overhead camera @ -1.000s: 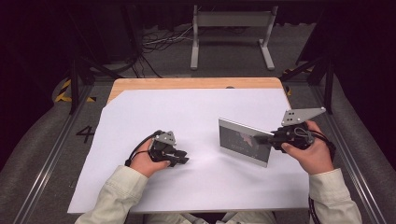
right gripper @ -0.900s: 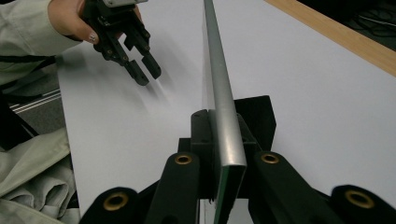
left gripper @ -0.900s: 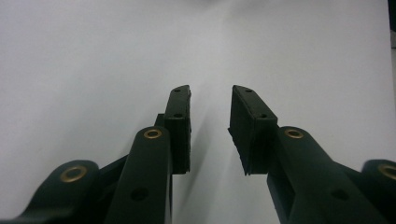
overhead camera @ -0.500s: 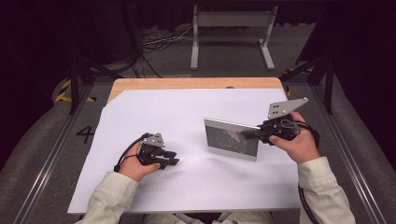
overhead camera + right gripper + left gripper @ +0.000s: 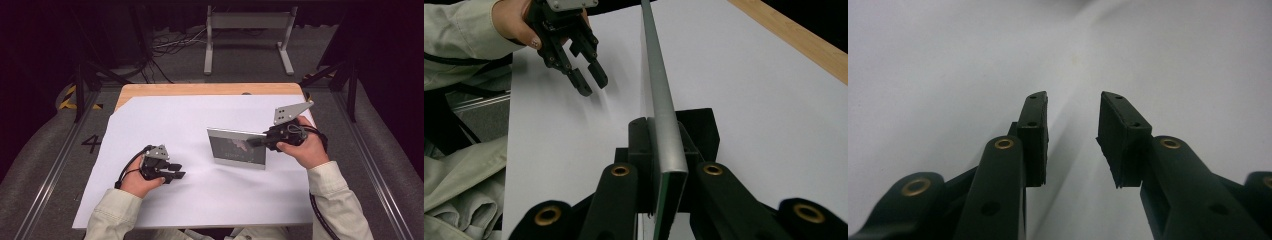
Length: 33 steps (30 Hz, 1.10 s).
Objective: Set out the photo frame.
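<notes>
High view: right hand-held gripper [image 5: 256, 141] clamps the framed panel [image 5: 237, 148] upright by its edge; left hand-held gripper [image 5: 176, 171], jaws just widened, rests empty on the worktop [image 5: 165, 120].

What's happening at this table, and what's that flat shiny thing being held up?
A person is working with a hand-held gripper in each hand over a table covered in white. The right gripper is clamped on the edge of a thin, silver-framed panel, holding it upright on its lower edge. The left gripper holds nothing; its jaws, apart, have just been opening low over the white surface, away from the panel.
</notes>
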Available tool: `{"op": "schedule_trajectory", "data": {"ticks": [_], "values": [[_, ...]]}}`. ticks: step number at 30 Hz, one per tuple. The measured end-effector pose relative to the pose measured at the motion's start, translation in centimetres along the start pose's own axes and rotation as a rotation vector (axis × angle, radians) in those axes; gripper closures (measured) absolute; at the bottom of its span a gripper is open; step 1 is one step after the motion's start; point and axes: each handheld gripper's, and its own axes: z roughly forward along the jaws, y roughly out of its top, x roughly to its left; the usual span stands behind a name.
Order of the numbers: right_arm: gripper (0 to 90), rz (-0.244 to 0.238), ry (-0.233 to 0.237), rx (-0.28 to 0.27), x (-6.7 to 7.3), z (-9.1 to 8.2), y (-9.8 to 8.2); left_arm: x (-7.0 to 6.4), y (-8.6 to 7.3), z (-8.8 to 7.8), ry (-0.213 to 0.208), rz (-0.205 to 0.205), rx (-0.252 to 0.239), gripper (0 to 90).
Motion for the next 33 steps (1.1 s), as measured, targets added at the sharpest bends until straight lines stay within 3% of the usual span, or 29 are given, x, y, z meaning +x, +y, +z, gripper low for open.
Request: {"op": "schedule_trajectory", "data": {"ticks": [15,29,33], "values": [[84.1,-0.005,0.072,0.018,-0.6,2.3,0.2,-0.1,-0.8,-0.7,0.011,-0.014,0.0,65.6],[82.8,0.011,0.088,0.045,-2.1,2.4,-0.8,-0.1,-0.6,-0.3,0.003,-0.009,0.008,65.6],[79.8,-0.012,0.061,0.069,-2.6,2.4,-0.7,-0.1,-0.5,-0.3,-0.001,-0.01,0.007,65.9]]}}
